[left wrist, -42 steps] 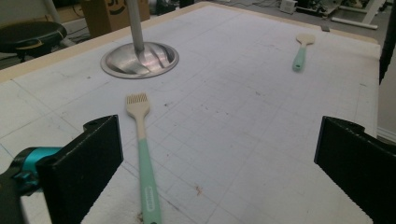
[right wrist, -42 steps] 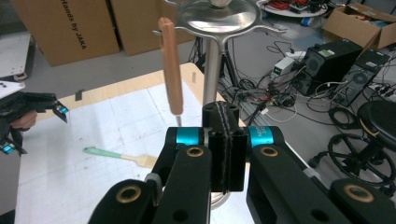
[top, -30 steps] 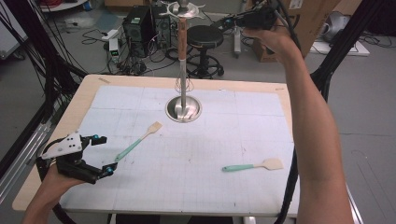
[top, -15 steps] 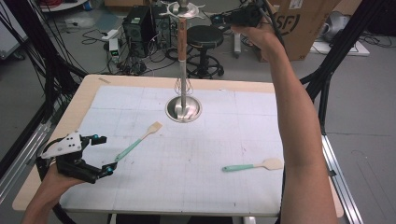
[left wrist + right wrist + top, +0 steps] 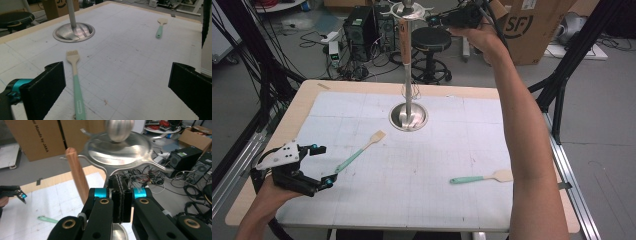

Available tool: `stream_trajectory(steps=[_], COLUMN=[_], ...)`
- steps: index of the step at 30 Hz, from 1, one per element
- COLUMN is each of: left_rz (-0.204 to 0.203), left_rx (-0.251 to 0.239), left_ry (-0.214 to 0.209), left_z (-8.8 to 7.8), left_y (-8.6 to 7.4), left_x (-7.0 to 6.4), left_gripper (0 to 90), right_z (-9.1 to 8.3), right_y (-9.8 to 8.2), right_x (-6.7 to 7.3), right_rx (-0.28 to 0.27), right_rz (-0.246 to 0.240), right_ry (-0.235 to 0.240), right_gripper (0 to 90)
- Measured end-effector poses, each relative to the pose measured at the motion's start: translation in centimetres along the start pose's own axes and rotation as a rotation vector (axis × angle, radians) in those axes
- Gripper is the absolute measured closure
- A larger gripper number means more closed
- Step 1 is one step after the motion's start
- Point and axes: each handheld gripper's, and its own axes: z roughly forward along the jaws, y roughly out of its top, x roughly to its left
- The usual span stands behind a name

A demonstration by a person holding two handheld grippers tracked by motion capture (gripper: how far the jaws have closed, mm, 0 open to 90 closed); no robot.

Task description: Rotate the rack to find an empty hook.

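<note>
The white letters "SF" inside a dark ring are being shown on the brown cardboard box [image 5: 532, 30] standing on the floor beyond the table. In the right gripper view, "Hands by JAKA" is being displayed sideways in black print on another brown cardboard carton [image 5: 37, 140].

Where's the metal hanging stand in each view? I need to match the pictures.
High view: metal hanging stand, far middle of the table.
Left gripper view: its round base, upper left.
Right gripper view: its top disc, upper middle.
Shared landmark: white gridded mat beneath it.
</note>
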Motion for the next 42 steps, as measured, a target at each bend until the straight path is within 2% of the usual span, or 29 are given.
stream_trajectory(steps=[19, 42], left_rz=[-0.004, -0.001], left_rx=[0.001, 0.001], left_ry=[-0.001, -0.006], left_z=[0.0, 0.0], left_y=[-0.1, -0.1], left_x=[0.0, -0.1], left_gripper=[1.7, 1.7], right_z=[1.3, 1.7], right_y=[0.8, 1.0], right_x=[2.5, 3.2], right_rx=[0.011, 0.015], right_rz=[-0.046, -0.052], right_ry=[0.052, 0.058], right_gripper=[90.0, 90.0])
